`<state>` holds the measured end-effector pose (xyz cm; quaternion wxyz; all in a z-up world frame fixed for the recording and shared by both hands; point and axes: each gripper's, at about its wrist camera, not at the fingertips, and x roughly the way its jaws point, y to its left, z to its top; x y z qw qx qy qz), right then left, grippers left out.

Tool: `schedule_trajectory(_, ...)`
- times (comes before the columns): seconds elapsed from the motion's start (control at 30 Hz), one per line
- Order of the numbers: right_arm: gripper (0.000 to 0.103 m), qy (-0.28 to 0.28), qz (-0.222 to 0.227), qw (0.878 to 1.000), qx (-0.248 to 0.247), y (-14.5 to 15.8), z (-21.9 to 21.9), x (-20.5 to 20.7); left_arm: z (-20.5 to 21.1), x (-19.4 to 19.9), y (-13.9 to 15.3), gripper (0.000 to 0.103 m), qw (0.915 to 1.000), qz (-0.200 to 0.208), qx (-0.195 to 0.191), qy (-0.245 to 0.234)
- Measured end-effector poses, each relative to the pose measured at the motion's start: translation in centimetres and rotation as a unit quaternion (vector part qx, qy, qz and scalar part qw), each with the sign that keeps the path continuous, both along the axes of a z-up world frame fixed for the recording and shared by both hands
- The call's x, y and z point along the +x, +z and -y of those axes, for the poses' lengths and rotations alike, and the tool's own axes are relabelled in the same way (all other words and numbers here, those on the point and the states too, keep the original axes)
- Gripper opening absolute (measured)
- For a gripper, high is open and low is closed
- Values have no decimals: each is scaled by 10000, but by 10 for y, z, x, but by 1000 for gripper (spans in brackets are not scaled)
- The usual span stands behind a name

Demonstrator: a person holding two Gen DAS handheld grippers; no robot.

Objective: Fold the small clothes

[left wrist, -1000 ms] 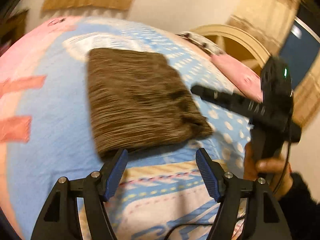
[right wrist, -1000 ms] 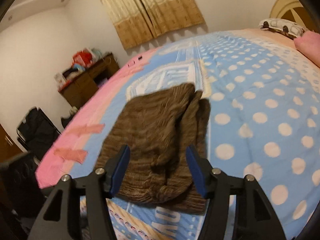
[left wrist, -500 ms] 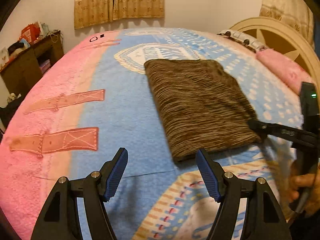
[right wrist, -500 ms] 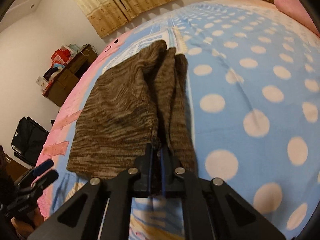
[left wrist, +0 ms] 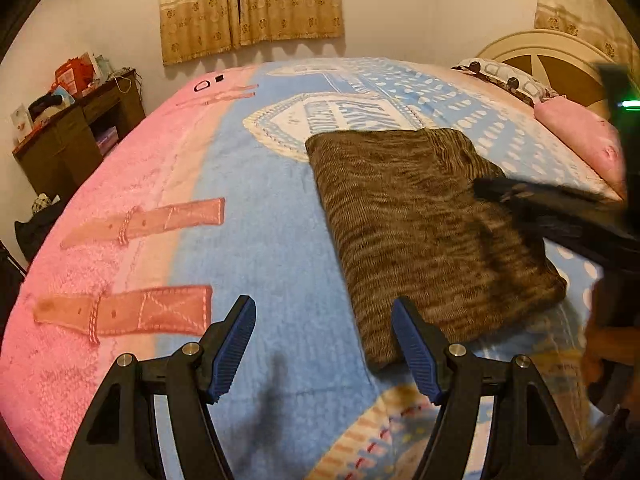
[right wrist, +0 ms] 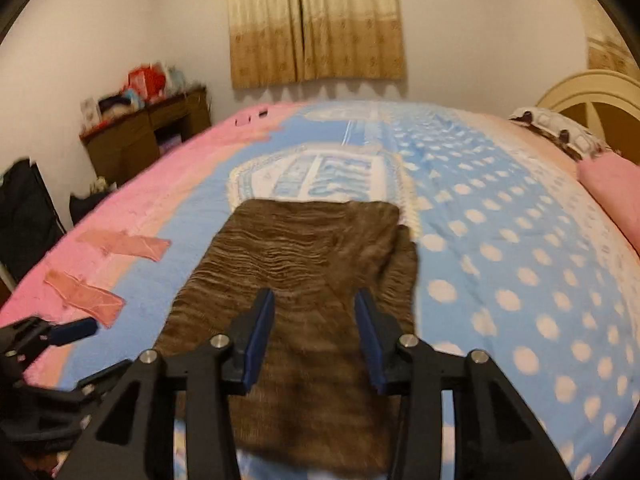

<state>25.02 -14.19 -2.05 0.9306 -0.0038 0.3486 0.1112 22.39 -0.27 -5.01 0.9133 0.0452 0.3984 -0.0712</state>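
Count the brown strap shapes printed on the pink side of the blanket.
2. One strap shape lies farther up the pink band; the other strap shape lies nearer the left gripper. More may sit outside the view.

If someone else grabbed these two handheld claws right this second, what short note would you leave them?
Left gripper: open, empty, hovering over the blanket beside the near left corner of the brown knit garment.
Right gripper: jaws have just been opening after a pinch; now apart above the garment, nothing clamped.
Garment: lies on the bed, folded into a compact rectangle, right edge slightly bunched in the right wrist view.
Done: the fold looks laid down and released.
Left: probably tidy that bunched edge, or make one more fold if a smaller bundle is wanted.
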Motion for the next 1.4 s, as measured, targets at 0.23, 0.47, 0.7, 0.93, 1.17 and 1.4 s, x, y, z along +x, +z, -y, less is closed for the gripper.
schedule_trajectory(0.23, 8, -443, -573, 9974, 30, -48, 25, 49, 5, 21, -13, 71, 9998, -187, -27, 69)
schedule_trajectory(0.47, 0, -826, -810, 9890, 919, -45, 60, 40, -2, 26, -21, 71, 9988, -278, -405, -44)
schedule_trajectory(0.7, 21, -704, -325, 9953, 586, -6, 39, 54, 16, 48, -4, 71, 9990, 31, -440, -84)
schedule_trajectory(0.93, 26, -1118, -1083, 9870, -407, -48, 30, 139, 43, 79, -29, 72, 9976, -489, -471, -143)
schedule_trajectory(1.17, 60, -1672, -1211, 9777, 378, -51, 76, 152, 39, 86, -27, 78, 9952, -750, -630, -14)
schedule_trajectory(1.4, 48, -1743, -643, 9800, 713, -21, 85, 68, 33, 66, -22, 79, 9980, -536, -345, 11)
